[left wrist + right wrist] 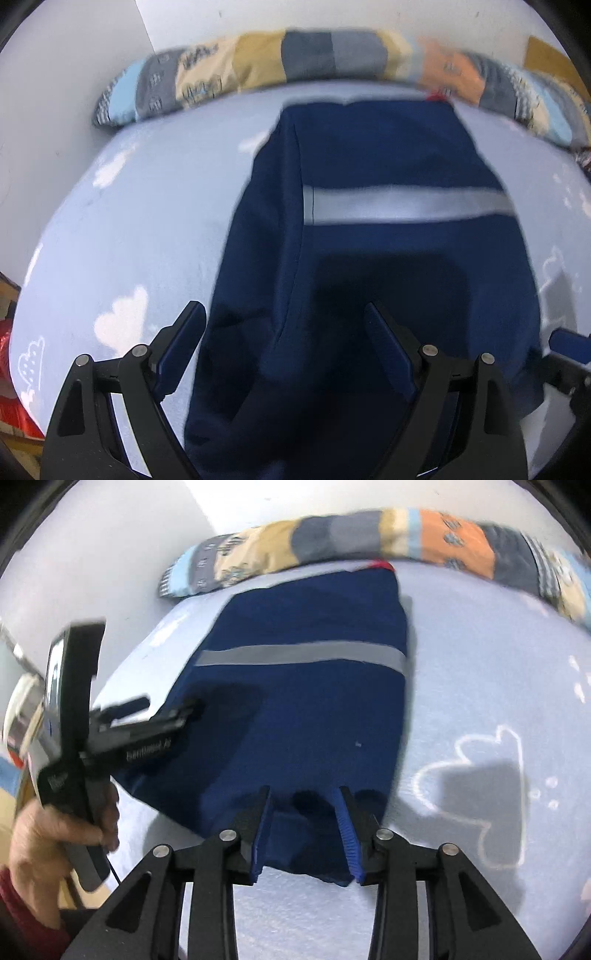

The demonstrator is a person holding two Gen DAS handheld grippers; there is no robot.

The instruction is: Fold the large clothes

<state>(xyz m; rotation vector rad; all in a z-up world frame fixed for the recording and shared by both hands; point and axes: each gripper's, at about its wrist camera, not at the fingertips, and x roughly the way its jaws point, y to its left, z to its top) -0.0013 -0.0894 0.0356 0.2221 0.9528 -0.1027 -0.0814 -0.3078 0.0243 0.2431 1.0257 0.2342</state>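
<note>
Black tongs fill the bottom of both views, and their lower parts are cut off by the frame edge. Under them lies the bed [122,221], covered with a pale blue sheet that has white cloud drawings; it is the largest thing and carries all the rest.

On the sheet lies the dark blue garment [295,720], spread flat and already folded narrow, with a grey stripe [295,653] across it. Its far end reaches almost to the long patchwork pillow [295,55], which lies along the white wall at the head of the bed. A small red piece shows at the far corner of the garment, too blurred to tell what it is. Both pictures are soft from motion, mostly at the edges.

The left tongs [286,317] stand wide apart above the left near part of the garment: one finger is over the sheet, the other over the blue cloth, and nothing is pressed between them. Whether the tips touch the cloth I cannot tell. In the right wrist view this tool comes from the left side, held by a hand [48,834] with a dark red sleeve, and it points down to the left edge of the garment.

The right tongs [304,794] are only partly apart. The near hem of the garment lies between their blue pads, a little bunched, but the pads do not seem to press it. Their shadow falls on the sheet to the right.
</note>
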